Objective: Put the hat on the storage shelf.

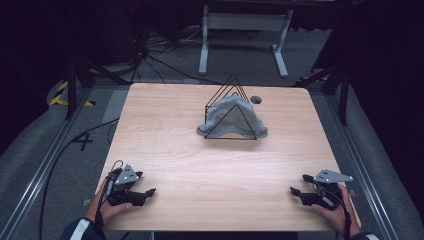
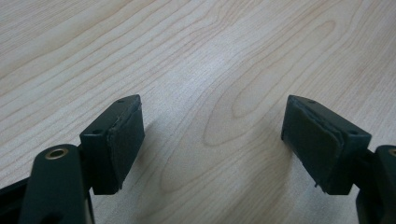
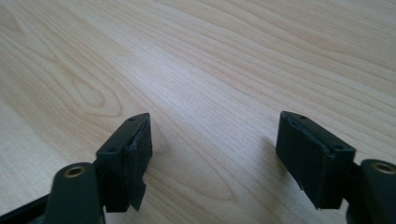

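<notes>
Grey cloth draped in wire rack mid-table, well apart from both wide-open, empty grippers near front edge.

Both tools, the left gripper and right gripper, are black, each topped by a grey three-cornered plate. Behind the fingers sit brass-coloured rivets. Dark sleeves with a pale stripe cover the forearms.

Table brightly lit, surroundings dark; soft shadows under tongs; close views sharp.
</notes>
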`<state>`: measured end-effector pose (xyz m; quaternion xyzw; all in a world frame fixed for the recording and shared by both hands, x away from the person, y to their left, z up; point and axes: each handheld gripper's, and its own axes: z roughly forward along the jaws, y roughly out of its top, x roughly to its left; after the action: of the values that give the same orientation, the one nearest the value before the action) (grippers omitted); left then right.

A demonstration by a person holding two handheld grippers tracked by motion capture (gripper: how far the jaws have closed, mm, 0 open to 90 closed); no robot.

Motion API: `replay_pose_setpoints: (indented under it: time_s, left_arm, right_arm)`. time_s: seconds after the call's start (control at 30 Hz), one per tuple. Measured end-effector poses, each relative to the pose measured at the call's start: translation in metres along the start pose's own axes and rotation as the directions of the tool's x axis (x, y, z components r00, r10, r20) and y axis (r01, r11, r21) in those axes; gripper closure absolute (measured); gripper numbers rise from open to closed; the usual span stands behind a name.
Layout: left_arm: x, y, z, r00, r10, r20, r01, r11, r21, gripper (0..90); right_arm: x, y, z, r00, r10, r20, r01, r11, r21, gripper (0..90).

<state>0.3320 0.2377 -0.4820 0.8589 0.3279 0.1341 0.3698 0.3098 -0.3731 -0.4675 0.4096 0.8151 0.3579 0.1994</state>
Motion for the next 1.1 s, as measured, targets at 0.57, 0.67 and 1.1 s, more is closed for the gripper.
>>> replay_pose_setpoints:
  time_s: [0.57,0.67,1.1]
  left_arm:
    - [0.0016,0.0019,0.0024,1.0000,-0.006,-0.005,0.007,1.0000,0.004,17.2]
    - [0.0017,0.0019,0.0024,1.0000,-0.006,-0.005,0.006,1.0000,0.005,17.2]
    - [0.0023,0.0023,0.0027,1.0000,-0.005,-0.003,0.005,1.0000,0.006,17.2]
  right_arm:
    - [-0.0023,0.0024,0.0042,0.9993,0.023,0.029,-0.023,1.000,0.014,16.8]
    - [-0.0029,0.0027,0.0048,0.9992,0.024,0.032,-0.024,1.000,0.012,16.7]
    - [-0.0032,0.0034,0.0050,0.9989,0.033,0.035,-0.033,0.999,0.014,16.8]
